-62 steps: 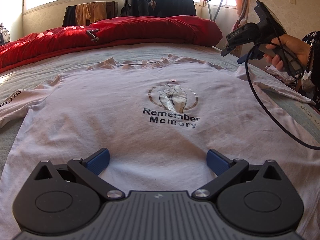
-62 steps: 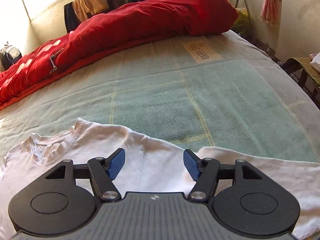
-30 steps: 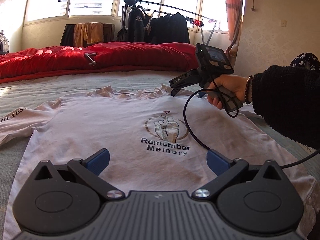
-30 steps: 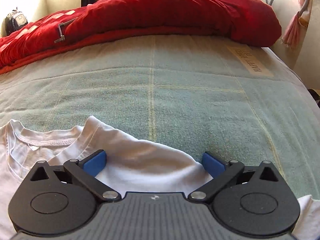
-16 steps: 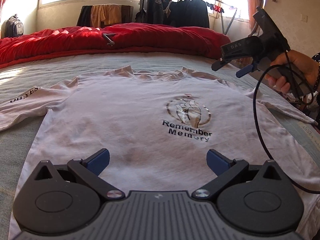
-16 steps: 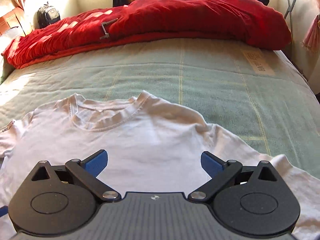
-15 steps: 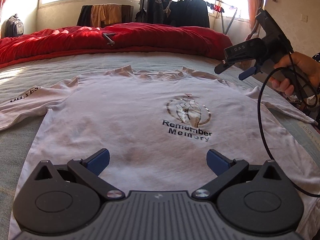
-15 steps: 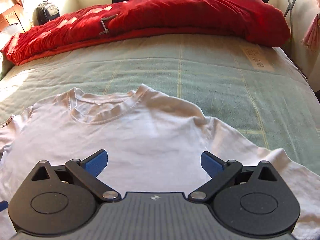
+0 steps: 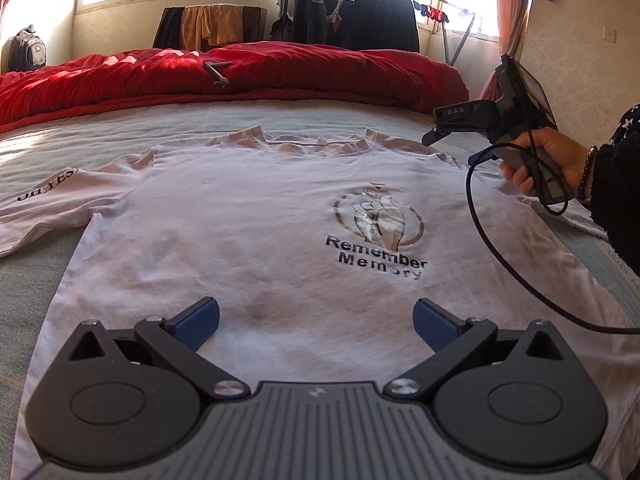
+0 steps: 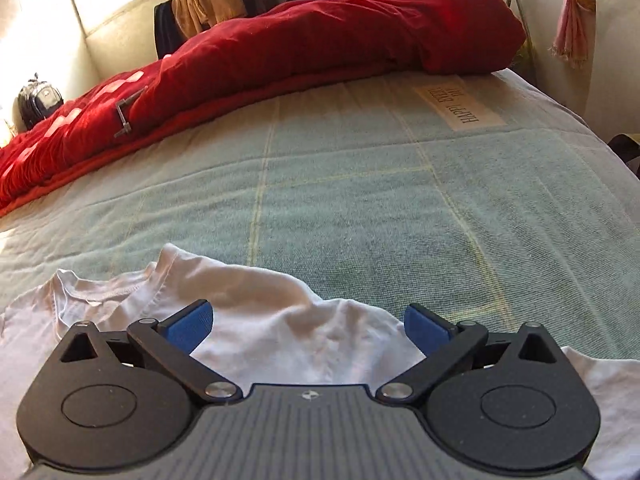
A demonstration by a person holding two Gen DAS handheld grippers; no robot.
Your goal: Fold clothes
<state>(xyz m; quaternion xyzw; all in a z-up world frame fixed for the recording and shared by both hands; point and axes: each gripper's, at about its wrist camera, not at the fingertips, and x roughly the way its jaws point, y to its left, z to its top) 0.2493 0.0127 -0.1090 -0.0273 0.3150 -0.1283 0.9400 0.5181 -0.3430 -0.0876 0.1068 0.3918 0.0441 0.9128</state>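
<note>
Lying flat across the near half of the green blanket: the white T-shirt, nothing standing on it. Stretching bare beyond its collar up to the red duvet, heaped as a ridge along the far edge. Crossing above the shirt's right side: the right gripper, trailing its looping black cable.

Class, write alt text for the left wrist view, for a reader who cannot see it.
A white T-shirt printed "Remember Memory" lies flat, face up, on a green bedspread, with the open left tongs over its lower part. At right, a hand holds the right tongs near the shirt's shoulder.
</note>
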